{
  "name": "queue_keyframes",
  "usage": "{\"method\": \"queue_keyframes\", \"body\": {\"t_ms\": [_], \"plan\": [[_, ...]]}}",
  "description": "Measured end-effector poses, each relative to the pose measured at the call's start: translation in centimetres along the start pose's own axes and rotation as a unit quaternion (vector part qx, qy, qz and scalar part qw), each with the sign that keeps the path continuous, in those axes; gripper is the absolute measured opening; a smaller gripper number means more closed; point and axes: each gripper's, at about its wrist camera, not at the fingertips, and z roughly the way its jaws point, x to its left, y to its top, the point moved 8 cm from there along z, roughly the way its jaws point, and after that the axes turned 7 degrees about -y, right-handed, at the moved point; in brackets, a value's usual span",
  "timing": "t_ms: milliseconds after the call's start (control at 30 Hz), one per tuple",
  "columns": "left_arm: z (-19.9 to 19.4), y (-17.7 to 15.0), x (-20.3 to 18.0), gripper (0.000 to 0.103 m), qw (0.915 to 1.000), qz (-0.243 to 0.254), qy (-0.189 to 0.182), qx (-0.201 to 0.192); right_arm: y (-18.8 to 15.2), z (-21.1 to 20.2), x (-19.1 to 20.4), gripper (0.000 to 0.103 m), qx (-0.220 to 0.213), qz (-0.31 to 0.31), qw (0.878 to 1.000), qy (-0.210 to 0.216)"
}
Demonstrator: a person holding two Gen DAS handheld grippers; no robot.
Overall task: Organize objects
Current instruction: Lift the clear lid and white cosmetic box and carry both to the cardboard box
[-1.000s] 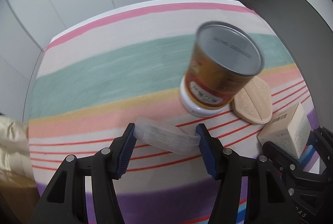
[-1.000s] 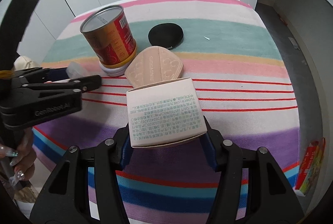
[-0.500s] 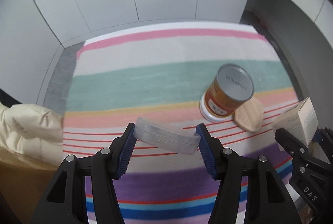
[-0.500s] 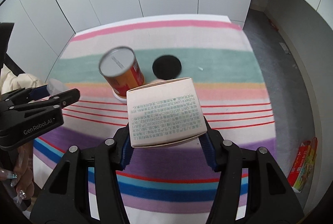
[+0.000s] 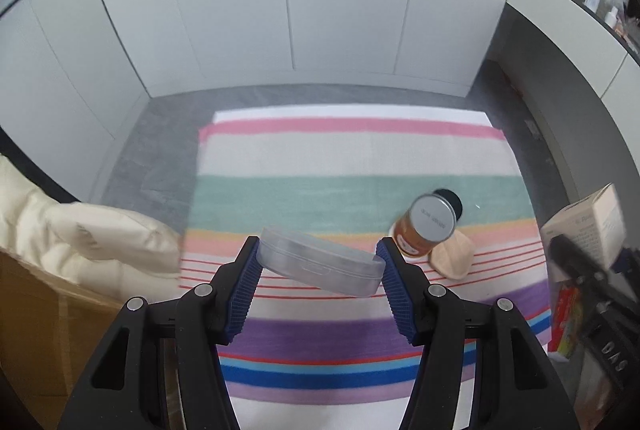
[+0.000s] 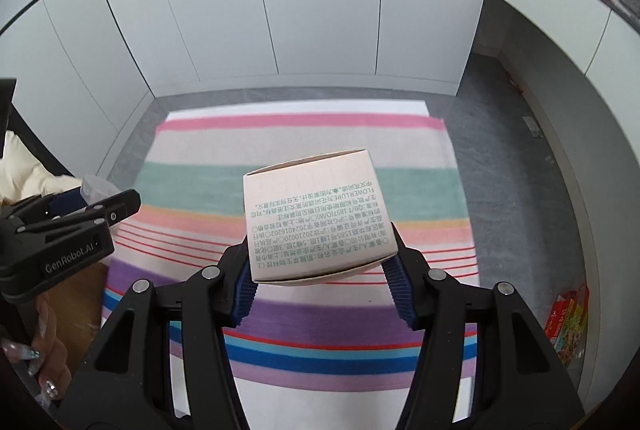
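Note:
My left gripper [image 5: 318, 260] is shut on a clear flat plastic case [image 5: 320, 266], held high over the striped cloth [image 5: 340, 158]. My right gripper [image 6: 320, 262] is shut on a cream printed carton [image 6: 316, 218], also well above the cloth; the carton [image 5: 592, 222] shows at the right edge of the left wrist view. Far below on the cloth stand an orange can with a silver lid [image 5: 426, 226], a beige pad [image 5: 454, 260] beside it, and a black round disc [image 5: 452, 200] behind the can. The left gripper [image 6: 100, 208] shows at the left of the right wrist view.
The cloth [image 6: 300, 150] covers a small table on a grey floor [image 6: 520, 166], with white cabinet doors behind. A cream cushion [image 5: 80, 234] lies on a brown box at left. A colourful box [image 6: 568, 318] lies on the floor at right. A hand [image 6: 44, 362] holds the left gripper.
Both grippers have risen high above the cloth with their objects still held. The can, pad and disc now look much smaller and farther below.

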Motion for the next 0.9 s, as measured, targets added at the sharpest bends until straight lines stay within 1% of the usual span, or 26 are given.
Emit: {"method": "queue_keyframes", "body": {"t_ms": [33, 133, 267, 400, 500, 633, 700, 800, 900], "plan": [[-0.7, 0.3, 0.0, 0.059, 1.0000, 0.001, 0.004, -0.001, 0.5, -0.7, -0.1, 0.058, -0.002, 0.000, 1.000, -0.001], [-3.2, 1.7, -0.1, 0.059, 0.9999, -0.004, -0.005, -0.012, 2.2, -3.2, -0.5, 0.058, -0.011, 0.002, 1.000, -0.006], [-7.2, 4.0, -0.3, 0.059, 0.9992, -0.001, -0.008, -0.039, 4.4, -6.6, -0.7, 0.058, -0.026, 0.005, 1.000, -0.005], [-11.2, 5.6, -0.8, 0.059, 0.9978, 0.007, -0.009, -0.065, 6.5, -10.5, -0.6, 0.058, -0.059, -0.008, 0.998, -0.009], [-13.4, 6.3, -0.9, 0.059, 0.9972, 0.005, -0.009, -0.074, 7.8, -12.9, -0.5, 0.058, -0.073, -0.009, 0.997, -0.009], [-16.1, 7.3, -0.9, 0.059, 0.9958, -0.008, -0.025, -0.087, 9.3, -15.9, -0.4, 0.058, -0.091, -0.011, 0.996, -0.008], [-17.7, 7.7, -1.0, 0.059, 0.9949, -0.008, -0.026, -0.098, 10.0, -17.3, -0.3, 0.058, -0.099, -0.014, 0.995, -0.007], [-19.1, 7.8, -1.4, 0.059, 0.9941, -0.006, -0.024, -0.106, 11.0, -19.3, 0.3, 0.058, -0.110, -0.022, 0.994, -0.008], [-20.1, 7.4, -1.4, 0.059, 0.9938, -0.013, -0.030, -0.106, 11.1, -20.4, 0.6, 0.058, -0.113, -0.027, 0.993, -0.009]]}}
